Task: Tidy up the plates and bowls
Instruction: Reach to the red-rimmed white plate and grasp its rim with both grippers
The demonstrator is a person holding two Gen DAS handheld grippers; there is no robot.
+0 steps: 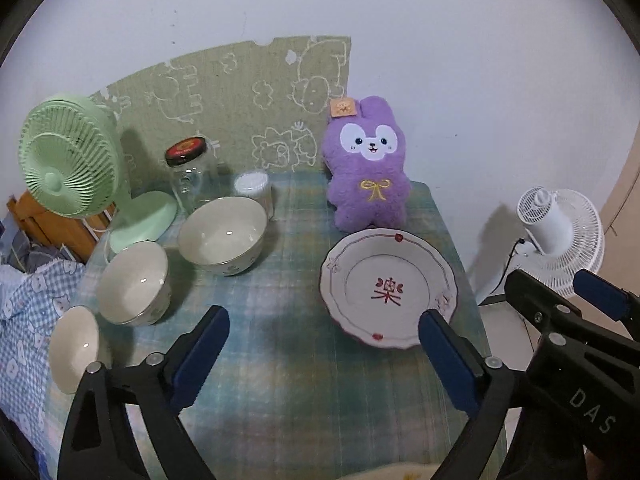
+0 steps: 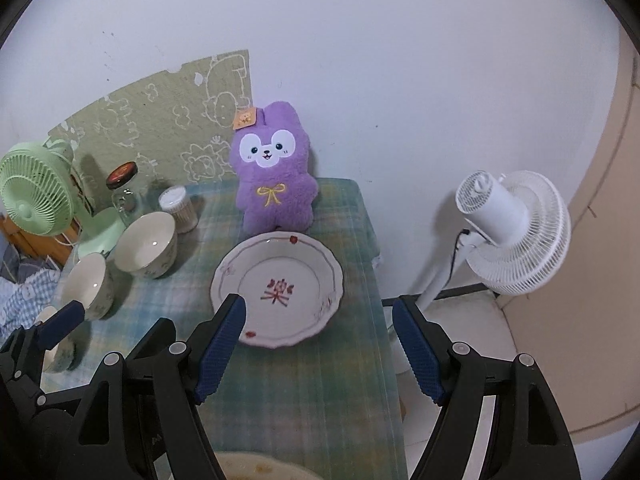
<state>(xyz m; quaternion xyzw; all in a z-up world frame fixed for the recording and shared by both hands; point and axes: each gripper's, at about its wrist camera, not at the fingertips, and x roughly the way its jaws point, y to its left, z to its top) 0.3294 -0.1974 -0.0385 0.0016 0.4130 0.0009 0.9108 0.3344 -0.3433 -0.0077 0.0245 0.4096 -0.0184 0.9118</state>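
Observation:
A white scalloped plate (image 1: 388, 276) (image 2: 280, 264) with a red character lies on the right of the plaid-covered table (image 1: 288, 380). Three cream bowls stand in a row on the left: large (image 1: 222, 236) (image 2: 146, 244), medium (image 1: 132, 282) (image 2: 88, 284) and small (image 1: 74, 348). My left gripper (image 1: 324, 314) (image 2: 116, 320) hangs open above the tabletop between the bowls and the plate, with nothing between its pads. Beside it on the right, my right gripper (image 2: 318, 304) (image 1: 556, 284) is open over the plate's near edge, not touching it. The rim of another plate (image 2: 256, 468) shows at the bottom edge.
Along the back stand a green desk fan (image 1: 68, 160), a glass jar (image 1: 188, 172), a cotton-swab tub (image 1: 252, 188) and a purple plush rabbit (image 1: 368, 164) just behind the plate. A white floor fan (image 2: 516, 236) stands past the table's right edge. Blue checked cloth (image 1: 24, 300) lies left.

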